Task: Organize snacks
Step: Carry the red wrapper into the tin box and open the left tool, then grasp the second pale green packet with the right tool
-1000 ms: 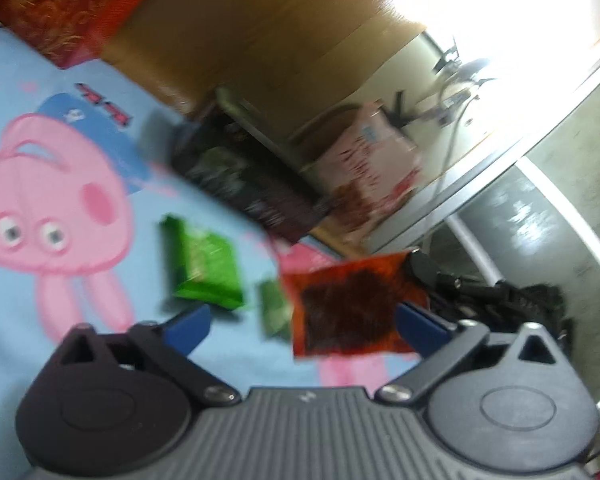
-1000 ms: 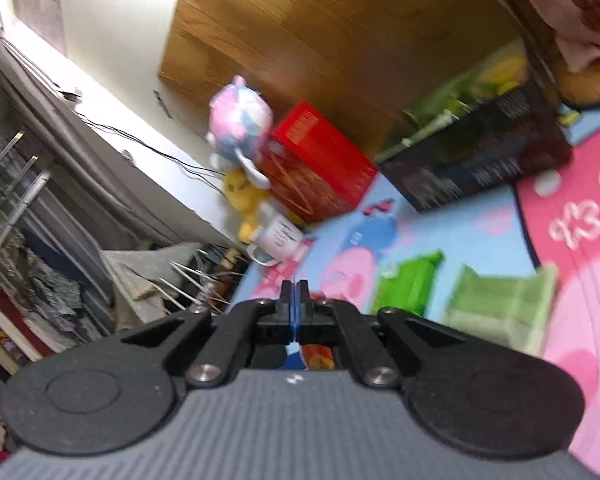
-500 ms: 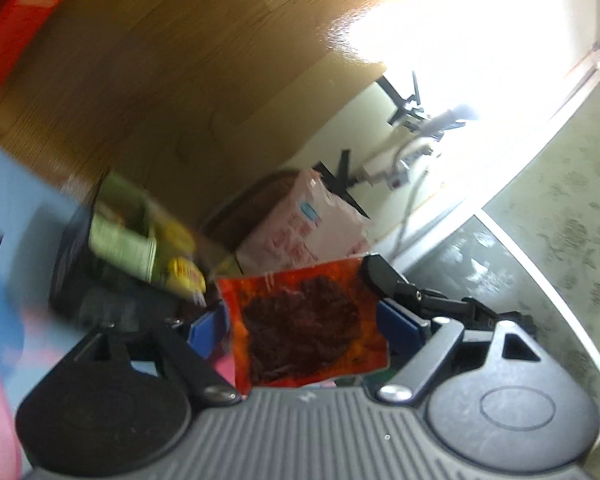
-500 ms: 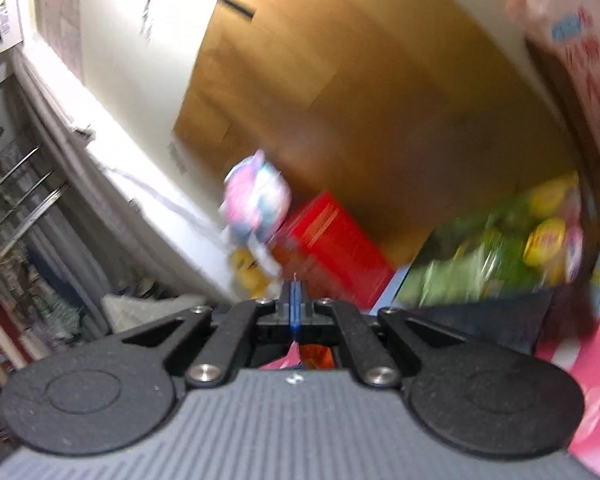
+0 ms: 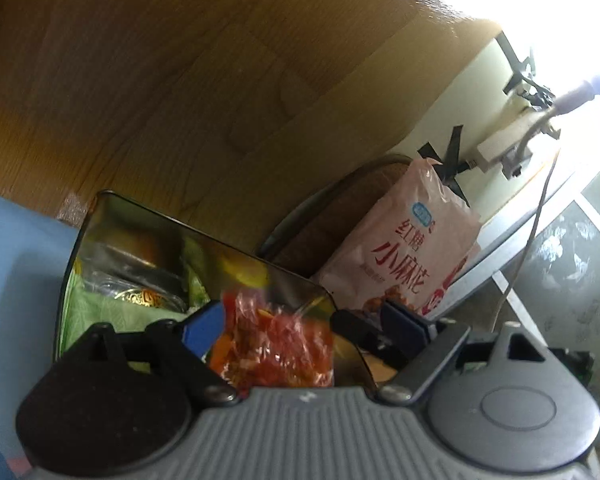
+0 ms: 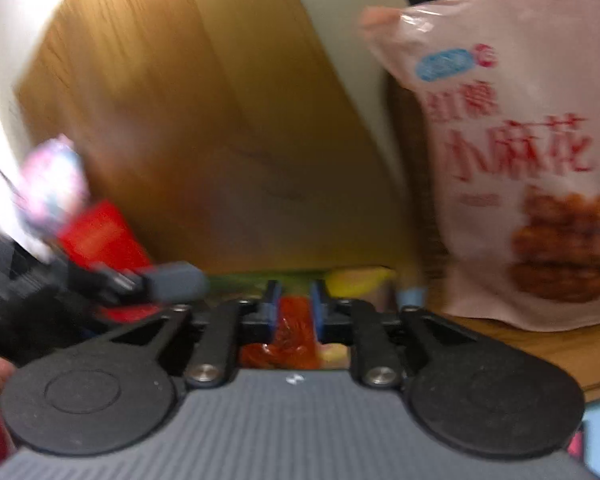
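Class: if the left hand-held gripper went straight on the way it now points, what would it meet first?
Probably the red snack packet lying between its open fingers, in the snack tin. Depth is unclear.

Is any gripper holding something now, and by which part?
Left gripper: nothing, jaws wide open. The red packet shows between the right gripper's slightly parted jaws; whether they pinch it cannot be told.

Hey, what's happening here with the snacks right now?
A person is sorting snacks with two handheld claws. The left claw is open around a red snack packet over an open tin that already holds other snacks. The right claw is slightly open with a red packet between its fingers. A pink bag of fried dough twists stands beside the tin.
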The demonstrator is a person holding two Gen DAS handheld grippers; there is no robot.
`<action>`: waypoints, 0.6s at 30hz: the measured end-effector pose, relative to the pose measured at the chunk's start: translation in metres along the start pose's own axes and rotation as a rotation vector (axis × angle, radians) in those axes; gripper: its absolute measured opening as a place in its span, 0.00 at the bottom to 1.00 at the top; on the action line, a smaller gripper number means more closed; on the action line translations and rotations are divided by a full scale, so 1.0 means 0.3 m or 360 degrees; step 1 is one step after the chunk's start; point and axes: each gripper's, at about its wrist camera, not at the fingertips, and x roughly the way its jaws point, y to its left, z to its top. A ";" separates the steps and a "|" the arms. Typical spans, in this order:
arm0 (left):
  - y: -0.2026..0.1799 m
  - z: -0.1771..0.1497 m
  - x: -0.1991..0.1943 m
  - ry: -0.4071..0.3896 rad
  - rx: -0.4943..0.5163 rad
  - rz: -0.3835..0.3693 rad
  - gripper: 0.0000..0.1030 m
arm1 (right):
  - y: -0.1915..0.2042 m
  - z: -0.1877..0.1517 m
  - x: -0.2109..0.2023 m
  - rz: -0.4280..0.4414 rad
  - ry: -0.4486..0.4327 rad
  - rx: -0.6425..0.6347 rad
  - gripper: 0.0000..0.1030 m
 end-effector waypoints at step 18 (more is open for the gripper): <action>-0.062 -0.338 -0.497 -0.0035 0.0171 0.0233 0.85 | 0.188 -0.322 -0.312 0.0193 0.0082 -0.0135 0.36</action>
